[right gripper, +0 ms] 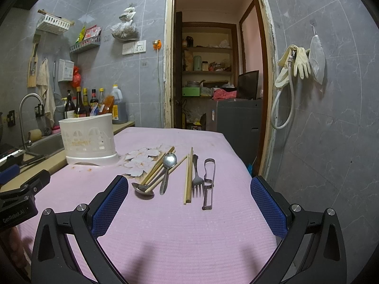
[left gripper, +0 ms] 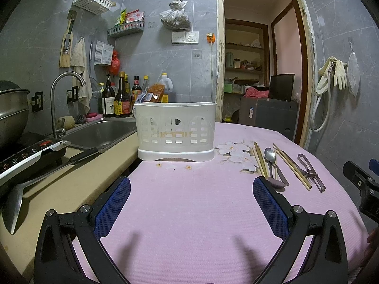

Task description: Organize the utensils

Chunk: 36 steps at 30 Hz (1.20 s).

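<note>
Utensils lie crisscrossed on the pink bench, mid-frame. Both the left gripper and the right gripper have jaws spread, holding nothing. Grabbing one could drag its neighbours away from the white holder.

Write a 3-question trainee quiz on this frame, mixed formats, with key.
1. True or false: the holder already has utensils in it.
2. Which lies rightmost in the right wrist view? A spoon B fork C peeler
3. Fill in: both grippers, left and right, have their fingers ____.

Key
1. False: none stick out above its rim, and all lie on the pink cloth.
2. C
3. open
</note>
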### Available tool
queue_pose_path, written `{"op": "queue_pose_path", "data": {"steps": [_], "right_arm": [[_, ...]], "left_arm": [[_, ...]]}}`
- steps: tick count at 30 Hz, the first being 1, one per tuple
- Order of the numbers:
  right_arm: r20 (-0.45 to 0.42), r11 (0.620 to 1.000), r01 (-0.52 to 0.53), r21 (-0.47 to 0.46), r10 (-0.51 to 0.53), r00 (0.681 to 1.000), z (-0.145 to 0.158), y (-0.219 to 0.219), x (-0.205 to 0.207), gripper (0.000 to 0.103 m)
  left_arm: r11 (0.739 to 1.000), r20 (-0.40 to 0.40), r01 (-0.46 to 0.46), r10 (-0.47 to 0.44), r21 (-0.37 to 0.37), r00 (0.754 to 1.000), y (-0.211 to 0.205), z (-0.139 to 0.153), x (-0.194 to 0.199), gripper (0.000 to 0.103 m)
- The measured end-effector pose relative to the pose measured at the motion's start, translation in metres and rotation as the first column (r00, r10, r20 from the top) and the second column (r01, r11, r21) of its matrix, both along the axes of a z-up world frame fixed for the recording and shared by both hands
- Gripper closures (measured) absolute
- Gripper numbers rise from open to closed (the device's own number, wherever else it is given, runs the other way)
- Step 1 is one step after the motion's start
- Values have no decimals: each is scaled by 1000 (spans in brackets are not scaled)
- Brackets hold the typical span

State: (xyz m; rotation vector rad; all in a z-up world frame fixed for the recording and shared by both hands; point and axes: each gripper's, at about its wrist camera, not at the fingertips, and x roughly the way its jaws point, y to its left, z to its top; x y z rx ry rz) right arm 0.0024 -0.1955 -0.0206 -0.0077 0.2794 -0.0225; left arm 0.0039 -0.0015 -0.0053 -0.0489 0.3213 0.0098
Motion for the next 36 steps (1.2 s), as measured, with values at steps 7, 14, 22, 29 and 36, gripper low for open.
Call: {"op": "queue_pose_path", "data": {"steps": [7, 14, 22, 29, 36], "right_arm": [[4, 999, -16, -28, 16, 1000, 10, -6, 13, 0], [-77, 997, -66, -44, 63, 995, 32, -25, 62, 0], [-234, 995, -89, 40, 96, 968, 31, -53, 127, 16], [-354, 994, -71, 87, 97, 930, 11, -66, 165, 38], [-467, 991, -57, 118, 106, 878, -11, -72, 188, 62]], "left_arm": [[998, -2, 37, -37, -55, 999, 5, 15, 17, 2], [994, -121, 100, -106, -51, 987, -11, 40, 71, 2], [976, -278, 217, -218, -37, 935, -39, 34, 133, 3], [944, -374, 330, -305, 4, 876, -68, 20, 176, 24], [902, -525, 422, -404, -92, 749, -85, -8, 230, 60]]}}
